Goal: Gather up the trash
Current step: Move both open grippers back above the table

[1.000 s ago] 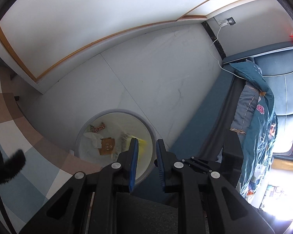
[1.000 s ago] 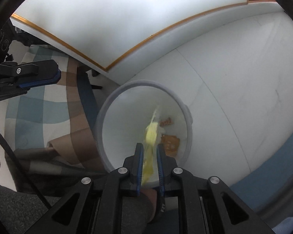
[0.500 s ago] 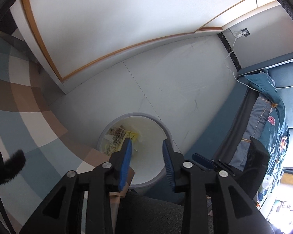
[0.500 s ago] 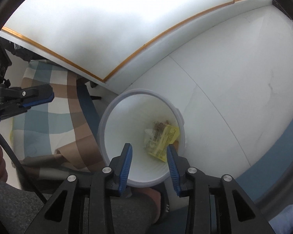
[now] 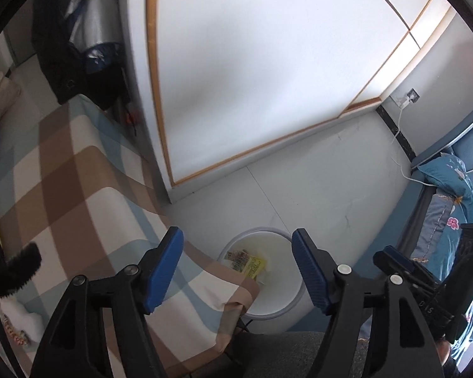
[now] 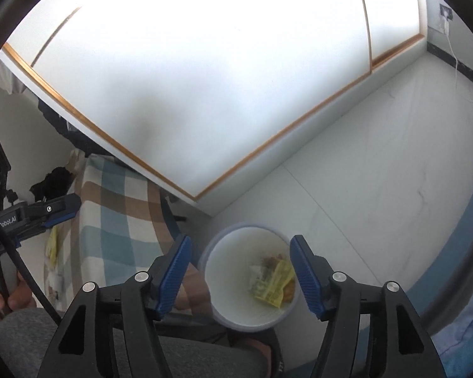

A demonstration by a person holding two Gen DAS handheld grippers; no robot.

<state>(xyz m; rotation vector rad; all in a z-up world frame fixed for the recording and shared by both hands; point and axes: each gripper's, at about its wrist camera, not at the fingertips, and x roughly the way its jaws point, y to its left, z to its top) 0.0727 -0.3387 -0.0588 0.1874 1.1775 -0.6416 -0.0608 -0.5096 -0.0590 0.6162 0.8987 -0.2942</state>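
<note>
A round white bin [image 5: 279, 307] stands on the floor by the bed, far below both grippers. Inside it lies a yellow wrapper [image 5: 250, 264] on top of other scraps. My left gripper [image 5: 236, 234] hangs high above the bin, its jaws opening with nothing between them. My right gripper [image 6: 240, 239] is also above the bin [image 6: 219, 313], jaws opening and empty, with the yellow wrapper [image 6: 272, 283] visible below. Another yellow wrapper [image 6: 52, 245] lies on the bed. The left gripper's fingers [image 6: 60, 209] show at the left edge of the right wrist view.
A plaid bed cover [image 5: 78, 189] hangs beside the bin. A white wardrobe [image 5: 252, 78] with wood trim stands behind. Blue bedding [image 5: 457, 208] lies to the right, and a charger cable [image 5: 402, 126] hangs on the wall. The person's grey trouser leg [image 6: 189, 359] is below.
Both grippers rose away from the bin and opened. The yellow wrapper that the right gripper held dropped into the bin. The left view tilted up and now shows the bed and wardrobe.
</note>
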